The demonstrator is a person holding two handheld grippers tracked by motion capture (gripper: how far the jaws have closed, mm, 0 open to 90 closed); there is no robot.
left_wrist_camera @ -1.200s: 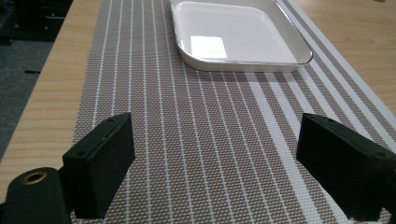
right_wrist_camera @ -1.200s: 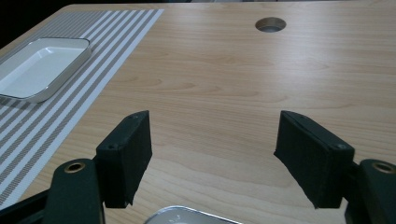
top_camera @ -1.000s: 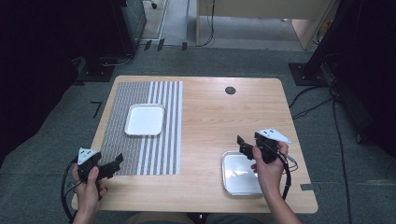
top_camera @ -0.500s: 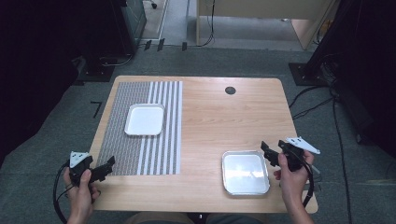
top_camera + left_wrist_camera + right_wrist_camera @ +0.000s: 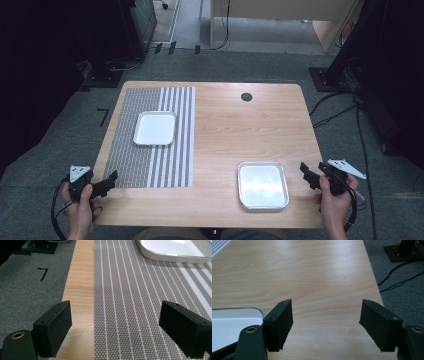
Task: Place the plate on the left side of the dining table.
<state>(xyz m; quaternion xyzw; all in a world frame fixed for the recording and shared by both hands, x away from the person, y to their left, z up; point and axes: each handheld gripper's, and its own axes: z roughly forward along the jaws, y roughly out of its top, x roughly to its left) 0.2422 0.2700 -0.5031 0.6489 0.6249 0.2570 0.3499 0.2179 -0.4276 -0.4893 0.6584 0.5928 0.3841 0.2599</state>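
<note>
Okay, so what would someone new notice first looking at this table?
Probably the two trays: a white tray sits on the striped placemat at the table's left, and a metal tray lies on bare wood near the front right. An open claw waits at each front corner, left claw and right claw, neither holding anything.

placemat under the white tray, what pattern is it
Grey-brown weave with white stripes on the placemat, clearest in the left gripper view.

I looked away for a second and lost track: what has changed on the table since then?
The right gripper drew back from over the metal tray to the table's right edge, jaws open and empty. The left gripper slid slightly toward the near-left corner, also open. Nothing was picked up or let go. Both trays, the white one on the mat, stayed put.
</note>
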